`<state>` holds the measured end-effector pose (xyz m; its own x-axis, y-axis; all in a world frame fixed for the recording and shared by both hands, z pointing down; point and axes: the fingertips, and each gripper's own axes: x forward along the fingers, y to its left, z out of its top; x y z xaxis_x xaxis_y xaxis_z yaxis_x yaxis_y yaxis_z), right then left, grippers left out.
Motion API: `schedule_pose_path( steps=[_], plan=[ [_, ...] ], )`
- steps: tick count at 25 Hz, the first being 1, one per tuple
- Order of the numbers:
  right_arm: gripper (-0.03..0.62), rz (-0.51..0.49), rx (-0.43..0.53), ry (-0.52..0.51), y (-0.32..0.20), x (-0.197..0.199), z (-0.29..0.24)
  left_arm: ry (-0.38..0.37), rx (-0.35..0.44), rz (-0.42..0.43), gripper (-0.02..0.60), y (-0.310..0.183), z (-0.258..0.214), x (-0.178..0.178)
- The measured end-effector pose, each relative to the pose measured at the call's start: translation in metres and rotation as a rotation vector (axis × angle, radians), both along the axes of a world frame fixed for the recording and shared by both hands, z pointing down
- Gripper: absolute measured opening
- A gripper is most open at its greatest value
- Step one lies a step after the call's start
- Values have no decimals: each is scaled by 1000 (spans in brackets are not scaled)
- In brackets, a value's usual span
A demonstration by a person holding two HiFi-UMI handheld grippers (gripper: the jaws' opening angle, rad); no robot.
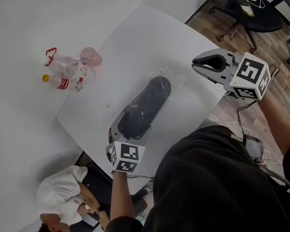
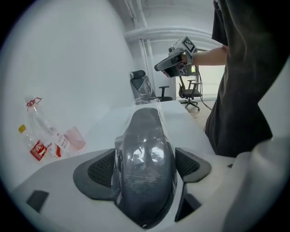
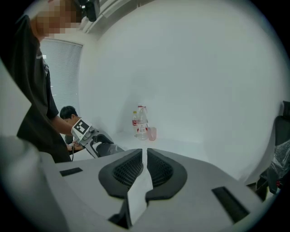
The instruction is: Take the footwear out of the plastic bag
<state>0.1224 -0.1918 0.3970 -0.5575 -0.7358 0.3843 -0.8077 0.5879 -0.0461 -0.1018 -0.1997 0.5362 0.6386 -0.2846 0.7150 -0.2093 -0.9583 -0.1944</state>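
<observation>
Dark shirt point(image 1: 214, 195) of the person fills the near side. Just beyond it, the left claw point(image 1: 128, 129) stands at the near left edge of the white bench point(image 1: 137, 41), its jaws set wide and closed against the two sides of the heel of the black shoe point(image 1: 148, 103). The shoe lies lengthwise on the bench with its toe pointing far right, wrapped in the clear plastic bag point(image 1: 170, 75). The right claw point(image 1: 202, 64) hangs over the right edge of the bench, well apart from the shoe, its jaws together with nothing between them. Two bottles point(image 1: 65, 71) and a pink cup point(image 1: 90, 55) stand at the far left corner.
</observation>
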Motion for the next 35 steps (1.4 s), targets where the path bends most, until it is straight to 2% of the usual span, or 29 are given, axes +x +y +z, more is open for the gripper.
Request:
schedule_pose_path(
  steps=[2,4,10,15,18,23,27,31,33,35],
  plan=[
    [45,-19,-25,-16,-1,0,2,33,34,-1,431,-3,-8,-1],
    [135,-36,-53,-43,-1,-1,4,82,64,-5,428,-6,-19,1],
    [140,-82,-92,-153,-10,-4,-16,197,169,7,426,-7,-64,6],
    [140,-173,-166,-146,-21,-14,-35,259,236,31,426,-6,-96,9],
    [141,-214,-211,-102,-25,-20,-38,299,295,58,426,-2,-114,12],
    [180,-275,-294,-104,-25,-35,-41,311,391,89,426,0,-131,16],
    [238,-318,-346,-200,-23,-46,-47,313,466,121,426,4,-138,19],
    [249,-343,-363,-292,-20,-55,-56,326,506,141,426,10,-141,18],
    [252,-347,-372,-261,-20,-59,-53,330,522,148,426,10,-142,19],
    [252,-334,-374,-181,-21,-58,-45,328,538,160,426,11,-144,20]
  ],
)
